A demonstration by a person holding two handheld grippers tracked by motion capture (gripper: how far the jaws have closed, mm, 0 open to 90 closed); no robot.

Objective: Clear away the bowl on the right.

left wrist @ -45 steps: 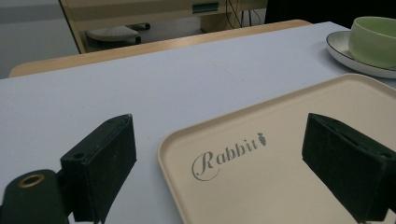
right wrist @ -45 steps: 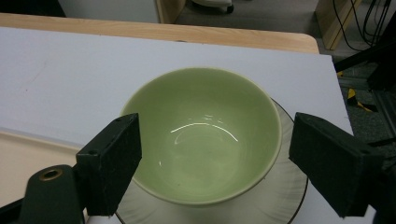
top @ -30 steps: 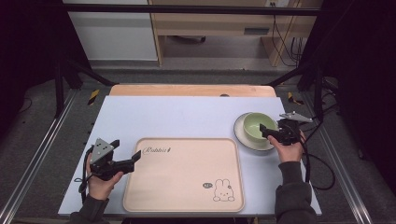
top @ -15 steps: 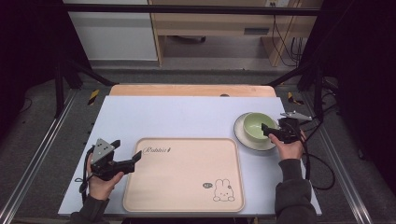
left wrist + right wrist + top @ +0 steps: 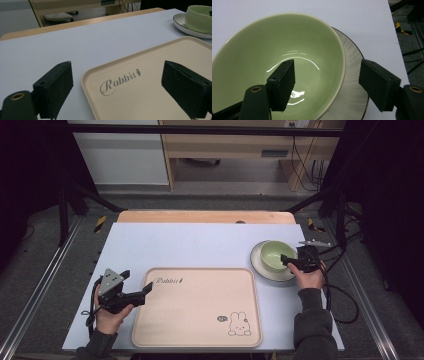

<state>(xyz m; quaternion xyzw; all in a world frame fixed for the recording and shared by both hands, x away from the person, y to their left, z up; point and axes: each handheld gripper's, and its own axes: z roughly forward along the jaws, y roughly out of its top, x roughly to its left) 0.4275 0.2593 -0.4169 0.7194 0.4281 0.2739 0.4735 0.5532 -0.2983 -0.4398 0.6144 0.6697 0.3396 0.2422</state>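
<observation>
Since a second ago: the right gripper point(image 5: 289, 261) has dipped onto the green bowl point(image 5: 274, 256), its jaws narrowing; the left gripper point(image 5: 142, 292) has kept still.
High view: bowl sits on a white plate point(image 5: 262, 268) at the table's point(image 5: 200, 245) right, beside the beige tray point(image 5: 200, 310).
Left gripper view: jaws spread wide, nothing between them, over the tray's point(image 5: 150, 82) corner.
Right gripper view: jaws straddle the bowl's point(image 5: 287, 50) rim, one inside, one outside, not yet pressing.

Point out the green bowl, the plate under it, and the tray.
green bowl point(image 5: 287, 50), right gripper view, on its inner wall.
plate point(image 5: 256, 262), high view, on its bare left rim.
tray point(image 5: 200, 310), high view, on its bare middle.
</observation>
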